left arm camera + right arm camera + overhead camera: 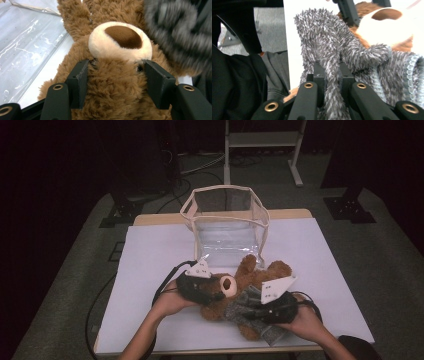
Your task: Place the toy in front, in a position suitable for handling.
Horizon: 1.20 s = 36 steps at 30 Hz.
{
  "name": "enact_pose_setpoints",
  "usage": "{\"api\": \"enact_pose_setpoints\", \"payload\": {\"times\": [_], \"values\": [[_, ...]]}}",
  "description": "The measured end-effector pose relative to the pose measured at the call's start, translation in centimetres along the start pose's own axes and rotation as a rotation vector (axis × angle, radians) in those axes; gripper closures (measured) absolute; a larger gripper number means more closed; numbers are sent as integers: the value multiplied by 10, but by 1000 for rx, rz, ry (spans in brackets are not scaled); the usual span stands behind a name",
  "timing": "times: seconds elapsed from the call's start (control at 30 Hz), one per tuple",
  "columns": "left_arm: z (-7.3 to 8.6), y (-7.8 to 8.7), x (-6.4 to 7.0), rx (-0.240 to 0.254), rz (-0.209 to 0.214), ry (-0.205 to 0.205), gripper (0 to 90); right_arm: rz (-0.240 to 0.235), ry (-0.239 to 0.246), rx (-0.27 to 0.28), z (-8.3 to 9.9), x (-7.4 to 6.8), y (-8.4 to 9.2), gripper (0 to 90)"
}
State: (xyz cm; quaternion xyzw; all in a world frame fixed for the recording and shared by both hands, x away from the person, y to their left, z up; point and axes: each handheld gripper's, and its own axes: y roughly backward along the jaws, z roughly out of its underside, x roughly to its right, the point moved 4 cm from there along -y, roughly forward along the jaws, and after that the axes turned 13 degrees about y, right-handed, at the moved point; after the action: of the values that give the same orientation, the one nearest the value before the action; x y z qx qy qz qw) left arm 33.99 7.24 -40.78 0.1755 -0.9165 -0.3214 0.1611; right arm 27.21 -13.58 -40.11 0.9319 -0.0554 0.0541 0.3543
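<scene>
A brown teddy bear [255, 272] lies on its back on the white table [150, 270], tan muzzle [117, 42] facing up. A fuzzy grey knitted garment [247, 306] covers its lower body. My left gripper [212, 292] is shut on the bear's head; in the left gripper view its jaws [115, 75] press into the fur just below the muzzle. My right gripper [262, 312] is shut on a fold of the grey garment [324, 32], which is pinched between the jaws [329, 75]. Beyond that fold lies the bear's muzzle [382, 25].
A clear plastic bag with cream trim [227, 227] stands open just behind the bear, and its wall [27, 47] lies close to the bear's arm. The table's front edge runs under my forearms. A white stand frame [262, 140] stands on the floor beyond.
</scene>
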Motion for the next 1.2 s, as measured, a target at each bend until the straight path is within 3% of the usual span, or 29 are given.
{"api": "enact_pose_setpoints", "payload": {"times": [0.07,0.2,0.47,0.63,0.77,0.9,0.97,1.1,1.2], "values": [[1,0,-1,1,2,-2,403,-24,5,-23,2,-1,-15,802],[2,2,-1,-3,9,-3,402,-31,-15,-63,17,-6,-24,802],[3,2,0,3,10,-5,399,-19,-51,-106,44,-20,-1,802],[4,2,0,0,20,-11,399,2,-67,-37,34,-18,21,802],[5,2,2,4,29,-15,399,36,-25,-8,13,-5,28,802],[8,3,3,8,38,-32,397,48,-1,0,-4,10,19,802],[10,4,4,10,41,-35,397,42,17,-24,-7,13,7,802],[12,5,4,11,52,-40,398,14,21,-72,3,9,-10,802],[12,5,4,12,55,-37,398,4,1,-79,13,4,-8,802]]}}
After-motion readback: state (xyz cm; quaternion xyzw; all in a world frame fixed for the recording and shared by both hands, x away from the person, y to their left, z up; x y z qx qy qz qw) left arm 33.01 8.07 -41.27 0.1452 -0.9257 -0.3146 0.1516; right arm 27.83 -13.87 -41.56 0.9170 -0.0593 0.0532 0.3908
